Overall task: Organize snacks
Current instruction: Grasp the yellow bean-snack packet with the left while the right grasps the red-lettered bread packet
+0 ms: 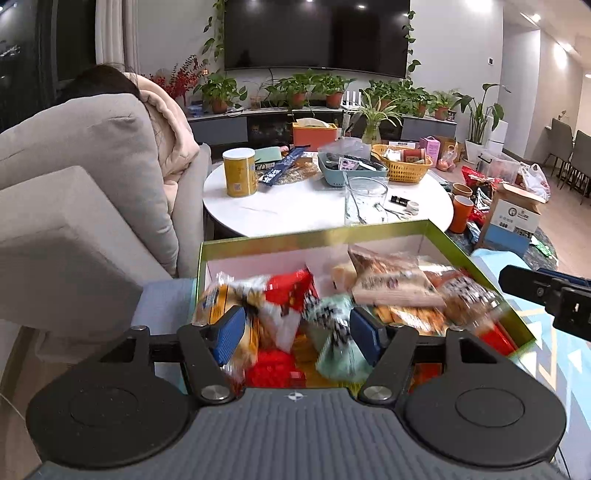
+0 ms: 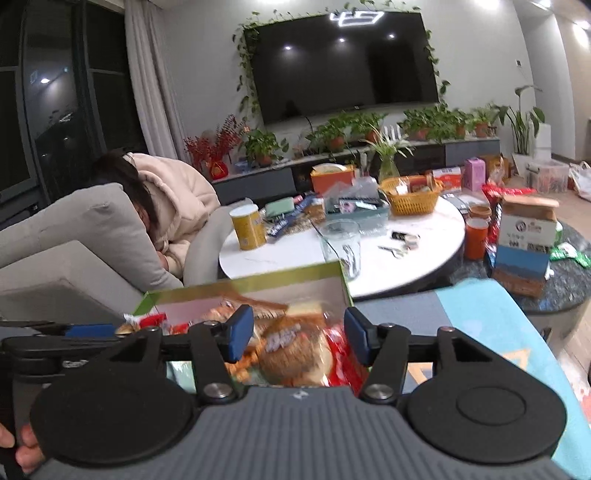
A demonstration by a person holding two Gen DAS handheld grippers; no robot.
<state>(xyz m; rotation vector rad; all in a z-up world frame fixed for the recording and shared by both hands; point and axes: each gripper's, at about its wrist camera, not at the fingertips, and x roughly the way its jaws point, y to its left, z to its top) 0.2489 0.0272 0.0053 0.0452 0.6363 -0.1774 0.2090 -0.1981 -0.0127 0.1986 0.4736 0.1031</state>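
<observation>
Far left, a person in a cream padded coat (image 1: 162, 122) is slumped against the grey fabric sofa (image 1: 92, 173), head down. Just right of the sofa, the round white coffee table (image 1: 295, 210) carries a yellow cylindrical tin (image 1: 240, 171) on its left side, a clear glass jar (image 1: 365, 199) at its near edge, a teal plastic tray (image 1: 351, 170) and a yellow woven plastic basket (image 1: 404, 164) further back. A black wall-mounted television (image 1: 317, 35) hangs beyond, above a row of potted green plants (image 1: 306, 90).

Nearer in, the open cardboard box with gold-green rim (image 1: 314, 238) sits on a blue and grey patterned surface (image 1: 554, 339), packed with wrapped snacks. The left gripper (image 1: 297, 334) hovers over the box's near-left part, blue pads spread wide, nothing between them; below the gap lie a red packet (image 1: 291, 288), an orange-yellow packet (image 1: 218, 306) and a pale green wrapped snack (image 1: 336, 354), all blurred.

Over to the right wrist view: the right gripper (image 2: 298, 334) hangs above the box's (image 2: 258, 282) right half, jaws apart and gripping nothing. Under it lies a clear bag of brown bread (image 2: 291, 350) beside a red wrapper (image 2: 343, 365). Far right on the floor stands an opened blue and white carton (image 2: 526, 236)
</observation>
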